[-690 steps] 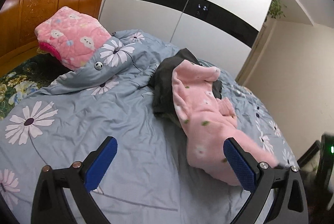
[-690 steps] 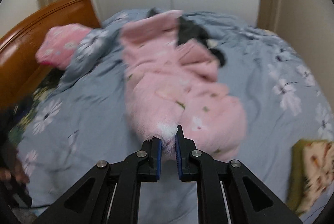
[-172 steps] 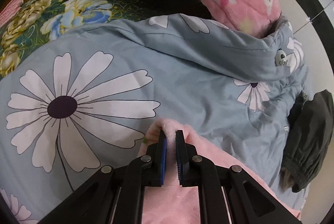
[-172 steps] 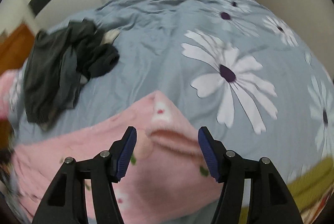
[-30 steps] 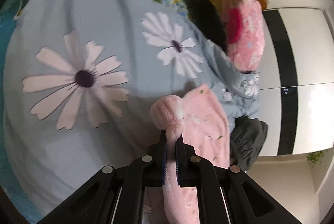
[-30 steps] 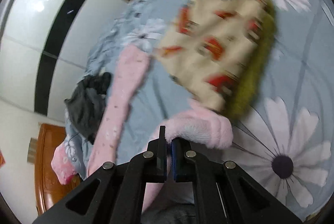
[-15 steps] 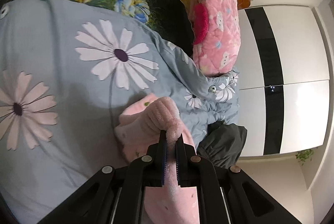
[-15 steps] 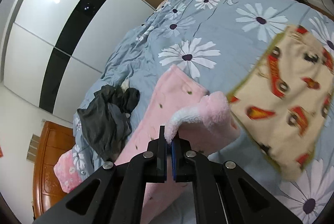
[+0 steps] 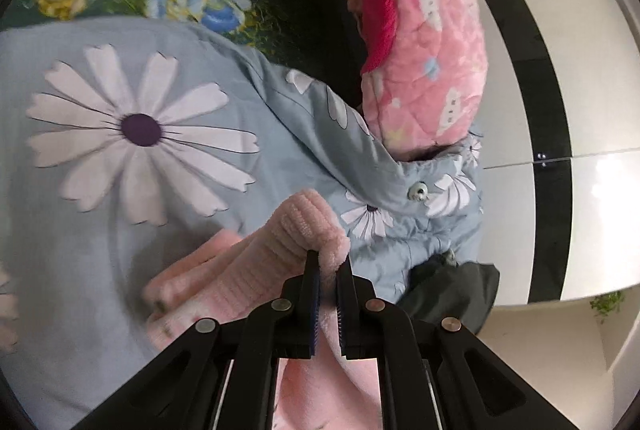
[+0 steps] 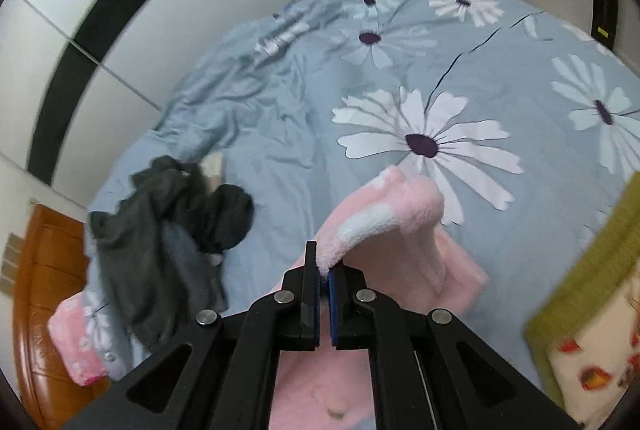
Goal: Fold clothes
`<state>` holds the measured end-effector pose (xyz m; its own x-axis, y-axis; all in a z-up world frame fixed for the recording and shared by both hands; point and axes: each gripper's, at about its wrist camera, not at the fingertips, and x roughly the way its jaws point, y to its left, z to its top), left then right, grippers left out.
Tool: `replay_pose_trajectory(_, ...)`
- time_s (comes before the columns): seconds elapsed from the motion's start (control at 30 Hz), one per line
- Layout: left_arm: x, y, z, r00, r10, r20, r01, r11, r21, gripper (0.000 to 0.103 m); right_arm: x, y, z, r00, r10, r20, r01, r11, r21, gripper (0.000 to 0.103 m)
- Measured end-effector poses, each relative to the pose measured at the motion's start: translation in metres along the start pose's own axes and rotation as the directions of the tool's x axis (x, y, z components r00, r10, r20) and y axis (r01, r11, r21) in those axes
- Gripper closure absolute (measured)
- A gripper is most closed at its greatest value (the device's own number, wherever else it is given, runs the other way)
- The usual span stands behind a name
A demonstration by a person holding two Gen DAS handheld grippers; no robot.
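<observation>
A fluffy pink garment (image 9: 256, 270) lies on the blue daisy-print duvet (image 9: 80, 189). My left gripper (image 9: 328, 262) is shut on its ribbed cuff end, which bunches up in front of the jaws. In the right wrist view my right gripper (image 10: 324, 266) is shut on the other end of the pink garment (image 10: 400, 226), at a white-lined edge, with a fold lifted over the duvet (image 10: 280, 109). The part of the garment below both grippers is hidden.
A dark grey garment (image 10: 168, 222) lies crumpled on the bed; it also shows in the left wrist view (image 9: 452, 290). A pink quilted pillow (image 9: 424, 41) leans by the wooden headboard. A yellow-green patterned cloth (image 10: 592, 302) lies at the right. A white and black wardrobe (image 10: 80, 9) stands behind.
Both grippers have carried their pink ends forward over the garment and lower toward the bed. The left view has swung toward the pillow; the patterned cloth has slid to the right edge.
</observation>
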<state>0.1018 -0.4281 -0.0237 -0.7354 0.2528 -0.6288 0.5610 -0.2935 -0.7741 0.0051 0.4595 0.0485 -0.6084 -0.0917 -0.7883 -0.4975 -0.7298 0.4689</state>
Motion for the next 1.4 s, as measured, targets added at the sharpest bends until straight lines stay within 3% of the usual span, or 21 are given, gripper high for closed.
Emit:
replay_pose_trajectory(0.23, 0.067, 0.004, 0.011, 0.995, 0.104, -0.001, -0.104, 0.995, 0.009, 0.094, 0.082, 0.001, 0.012, 0.994, -0.086, -0.072, 0.086, 0.996, -0.008, 0.1)
replay_pose_trajectory(0.47, 0.099, 0.01, 0.015, 0.99, 0.143, 0.01, -0.143, 0.989, 0.019, 0.092, 0.112, -0.004, 0.012, 0.991, -0.098, -0.09, 0.096, 0.995, -0.024, 0.099)
replay_pose_trajectory(0.57, 0.109, 0.011, 0.014, 0.989, 0.146, 0.0, -0.146, 0.989, 0.012, 0.084, 0.122, -0.004, 0.012, 0.99, -0.101, -0.097, 0.098, 0.995, -0.038, 0.098)
replay_pose_trajectory(0.67, 0.112, 0.0, 0.008, 0.991, 0.129, -0.032, -0.127, 0.99, 0.06, 0.068, 0.116, 0.001, 0.013, 0.992, -0.071, -0.102, 0.062, 0.994, -0.087, 0.091)
replay_pose_trajectory(0.73, 0.112, -0.013, 0.003, 0.99, 0.124, -0.066, -0.117, 0.987, 0.111, 0.058, 0.111, 0.004, 0.015, 0.993, -0.047, -0.107, 0.035, 0.992, -0.119, 0.07)
replay_pose_trajectory(0.87, 0.089, -0.044, -0.01, 0.993, 0.073, -0.088, -0.051, 0.972, 0.229, 0.049, 0.068, -0.002, 0.015, 0.999, 0.043, -0.025, -0.046, 0.99, -0.135, 0.06)
replay_pose_trajectory(0.93, 0.067, -0.052, -0.019, 0.996, 0.054, -0.065, -0.034, 0.958, 0.284, 0.04, 0.041, -0.013, 0.013, 0.995, 0.091, 0.032, -0.087, 0.988, -0.126, 0.053)
replay_pose_trajectory(1.03, 0.032, -0.037, -0.035, 0.995, 0.099, 0.014, -0.098, 0.936, 0.337, 0.036, 0.017, -0.051, -0.008, 0.993, 0.105, 0.058, -0.102, 0.993, -0.059, 0.05)
replay_pose_trajectory(1.13, 0.012, 0.013, -0.047, 0.982, 0.178, 0.054, -0.186, 0.943, 0.277, 0.035, 0.002, -0.089, -0.031, 0.993, 0.105, 0.06, -0.106, 0.994, 0.014, 0.05)
replay_pose_trajectory(1.23, 0.004, 0.071, -0.058, 0.973, 0.226, 0.04, -0.229, 0.965, 0.126, 0.035, 0.007, -0.114, -0.053, 0.995, 0.096, 0.022, -0.097, 0.993, 0.068, 0.05)
replay_pose_trajectory(1.3, 0.001, 0.099, -0.068, 0.974, 0.224, 0.026, -0.224, 0.974, 0.03, 0.035, 0.015, -0.124, -0.059, 0.993, 0.117, 0.0, -0.116, 0.987, 0.11, 0.05)
replay_pose_trajectory(1.4, 0.003, 0.113, -0.082, 0.978, 0.206, 0.025, -0.206, 0.978, -0.024, 0.035, 0.03, -0.125, -0.06, 0.987, 0.158, -0.01, -0.154, 0.974, 0.164, 0.05)
